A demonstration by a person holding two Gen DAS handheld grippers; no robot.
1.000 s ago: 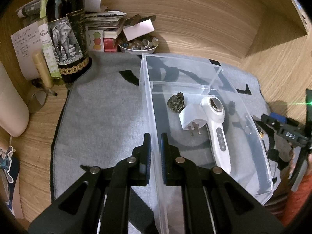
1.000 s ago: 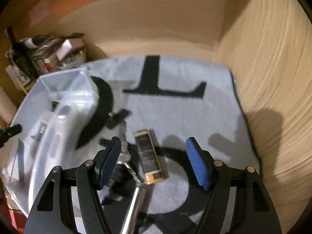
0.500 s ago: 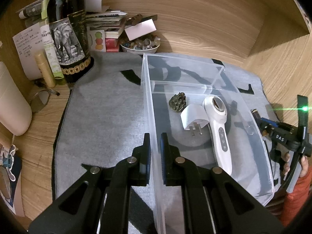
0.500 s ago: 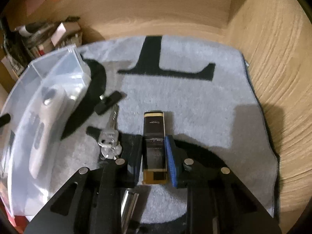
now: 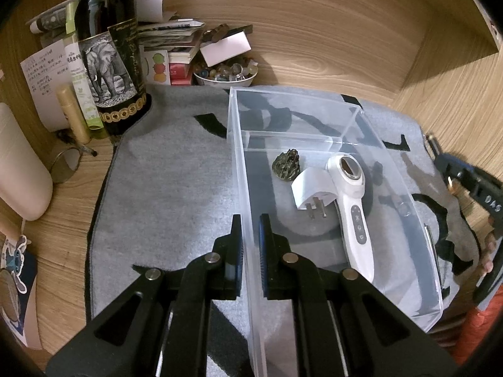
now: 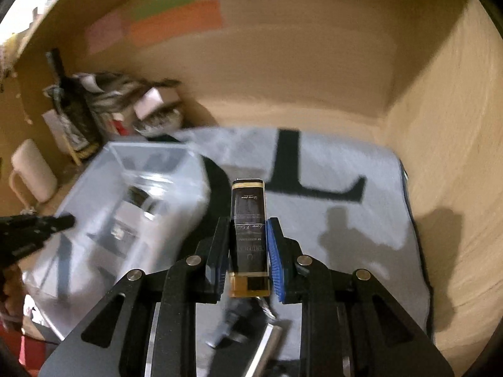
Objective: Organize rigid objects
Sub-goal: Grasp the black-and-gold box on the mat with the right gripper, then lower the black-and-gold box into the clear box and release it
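A clear plastic bin (image 5: 314, 103) stands on a grey mat (image 5: 169, 182). Inside lie a white handheld device (image 5: 355, 207), a white plug adapter (image 5: 311, 188) and a small dark figurine (image 5: 286, 165). My left gripper (image 5: 250, 223) is shut on the bin's left wall. My right gripper (image 6: 246, 229) is shut on a black and gold rectangular box (image 6: 248, 216) and holds it above the mat (image 6: 330, 176), right of the bin (image 6: 135, 182). The right gripper also shows at the right edge of the left wrist view (image 5: 471, 182).
A wine bottle (image 5: 110, 56), papers, a bowl of stones (image 5: 224, 72) and a white mug (image 5: 19, 169) crowd the back left. Wooden walls close the back and right. Keys and a metal tube (image 6: 267, 342) lie on the mat under my right gripper.
My right gripper closed on the black and gold box and lifted it off the mat, swinging toward the bin. The left gripper kept its hold on the bin wall.
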